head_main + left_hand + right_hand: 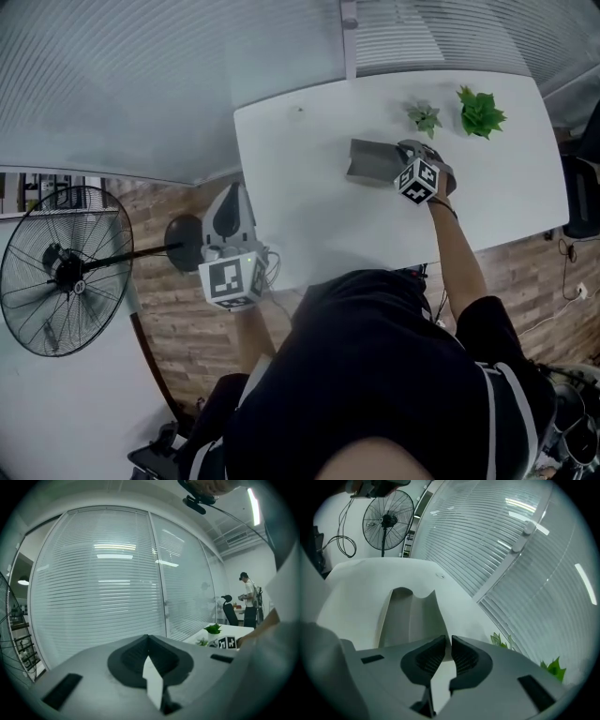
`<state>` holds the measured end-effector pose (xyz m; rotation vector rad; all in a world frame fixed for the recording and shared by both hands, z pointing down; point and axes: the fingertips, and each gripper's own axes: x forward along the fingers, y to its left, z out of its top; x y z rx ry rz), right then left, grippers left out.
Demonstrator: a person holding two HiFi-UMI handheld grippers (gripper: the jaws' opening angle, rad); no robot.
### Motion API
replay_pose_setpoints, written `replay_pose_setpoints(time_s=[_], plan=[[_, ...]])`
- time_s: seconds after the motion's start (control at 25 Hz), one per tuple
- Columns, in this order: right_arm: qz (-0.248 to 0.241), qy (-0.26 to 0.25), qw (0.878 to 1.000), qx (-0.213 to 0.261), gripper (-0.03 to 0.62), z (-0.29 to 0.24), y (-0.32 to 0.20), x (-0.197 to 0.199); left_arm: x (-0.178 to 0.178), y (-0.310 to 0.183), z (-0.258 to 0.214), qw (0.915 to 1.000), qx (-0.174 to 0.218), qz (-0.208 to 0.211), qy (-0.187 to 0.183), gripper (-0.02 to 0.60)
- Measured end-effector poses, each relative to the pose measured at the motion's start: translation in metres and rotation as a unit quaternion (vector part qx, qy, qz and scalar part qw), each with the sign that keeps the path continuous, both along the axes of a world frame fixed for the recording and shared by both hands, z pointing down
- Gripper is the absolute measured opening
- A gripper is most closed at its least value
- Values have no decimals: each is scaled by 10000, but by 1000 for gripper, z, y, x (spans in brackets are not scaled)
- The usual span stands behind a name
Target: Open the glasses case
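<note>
The grey glasses case [370,161] lies on the white table [309,220], and its lid flap is folded out flat. My right gripper [400,153] is at the case's right end. In the right gripper view the case [405,618] runs away from the jaws, and its near edge reaches in between them. My right gripper [449,641] is shut on that thin edge, with only a slit left between the pads. My left gripper [234,190] hangs off the table's left edge, far from the case. Its jaws [148,639] are shut on nothing and point at the blinds.
Two small green plants [425,116] [480,112] stand at the table's far right, just behind the case. A black standing fan [61,272] is on the wooden floor to the left. A glass wall with blinds [187,75] runs behind the table. A person [248,604] stands far off.
</note>
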<state>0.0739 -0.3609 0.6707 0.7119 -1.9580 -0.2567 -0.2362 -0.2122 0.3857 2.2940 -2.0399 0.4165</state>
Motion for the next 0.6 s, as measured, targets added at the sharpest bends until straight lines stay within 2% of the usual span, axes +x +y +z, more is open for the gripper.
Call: replay_pose_setpoints(time_s=[0.44,0.6], plan=[[134,-643,9973,-337,55,5,-10,3,-4,7,3,9999,-149,-63,-44,-3],[323,-1153,9921,-386,55,-16,-4,2,-2,4,0,10000,-51,6,-21,-3]])
